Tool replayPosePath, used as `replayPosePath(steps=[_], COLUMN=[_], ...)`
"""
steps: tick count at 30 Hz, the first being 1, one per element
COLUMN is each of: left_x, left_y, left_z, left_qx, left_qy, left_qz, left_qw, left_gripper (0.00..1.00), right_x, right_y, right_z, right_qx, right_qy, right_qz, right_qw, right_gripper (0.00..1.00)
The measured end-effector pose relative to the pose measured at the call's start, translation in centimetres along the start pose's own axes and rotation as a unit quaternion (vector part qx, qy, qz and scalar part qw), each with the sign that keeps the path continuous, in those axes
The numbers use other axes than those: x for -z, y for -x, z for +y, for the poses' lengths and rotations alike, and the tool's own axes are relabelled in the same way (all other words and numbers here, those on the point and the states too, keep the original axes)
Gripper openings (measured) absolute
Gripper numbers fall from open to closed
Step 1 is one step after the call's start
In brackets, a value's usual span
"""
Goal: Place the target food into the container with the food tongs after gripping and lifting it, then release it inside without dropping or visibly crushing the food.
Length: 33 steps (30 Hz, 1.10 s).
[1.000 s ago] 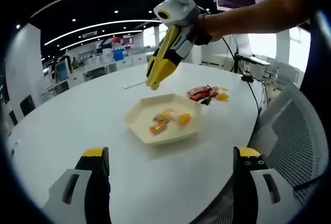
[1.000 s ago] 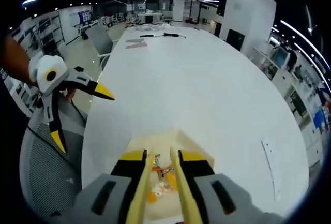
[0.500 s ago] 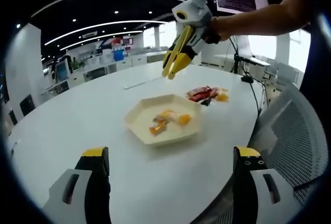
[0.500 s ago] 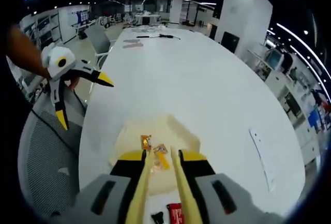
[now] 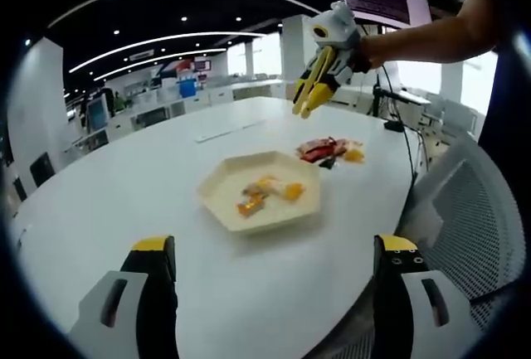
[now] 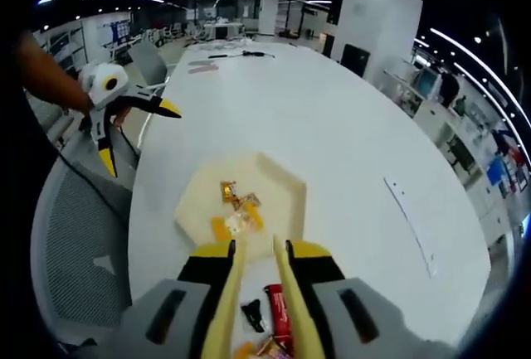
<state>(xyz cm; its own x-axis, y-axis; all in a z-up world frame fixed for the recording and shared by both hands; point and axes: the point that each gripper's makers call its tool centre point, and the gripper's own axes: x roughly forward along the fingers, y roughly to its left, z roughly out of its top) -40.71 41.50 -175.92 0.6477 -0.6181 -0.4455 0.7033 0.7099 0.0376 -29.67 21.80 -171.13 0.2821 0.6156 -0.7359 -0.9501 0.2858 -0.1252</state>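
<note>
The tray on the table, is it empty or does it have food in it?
Not empty. The tray holds a few wrapped snacks, orange and pale, lying near its middle.

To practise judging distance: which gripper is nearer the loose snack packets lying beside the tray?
Right. The right gripper hangs above the packets, which lie just past the tray. The left gripper is held open off the table's edge, beyond the tray.
</note>
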Motion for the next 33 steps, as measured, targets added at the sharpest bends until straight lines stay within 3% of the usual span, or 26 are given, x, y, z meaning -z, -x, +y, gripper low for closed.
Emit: replayPosePath(steps=[7, 14, 33], left_x=[0.2, 0.2, 0.2], left_y=[-0.1, -0.1, -0.1], left_z=[-0.1, -0.1, -0.2], left_qx=[0.003, 0.002, 0.002], left_qy=[-0.001, -0.001, -0.003], left_qz=[0.005, 0.005, 0.006], left_qw=[1.0, 1.0, 1.0], left_gripper=[0.96, 0.96, 0.96], right_x=[1.8, 2.5, 6.4], right_y=[0.6, 1.3, 3.2], right_z=[-0.1, -0.3, 0.1], right_qx=[0.009, 0.016, 0.022], right_qy=[-0.012, -0.02, -0.026], right_qz=[0.001, -0.008, 0.013], right_qw=[0.9999, 0.9996, 0.9994], right_gripper=[0.24, 0.24, 0.24])
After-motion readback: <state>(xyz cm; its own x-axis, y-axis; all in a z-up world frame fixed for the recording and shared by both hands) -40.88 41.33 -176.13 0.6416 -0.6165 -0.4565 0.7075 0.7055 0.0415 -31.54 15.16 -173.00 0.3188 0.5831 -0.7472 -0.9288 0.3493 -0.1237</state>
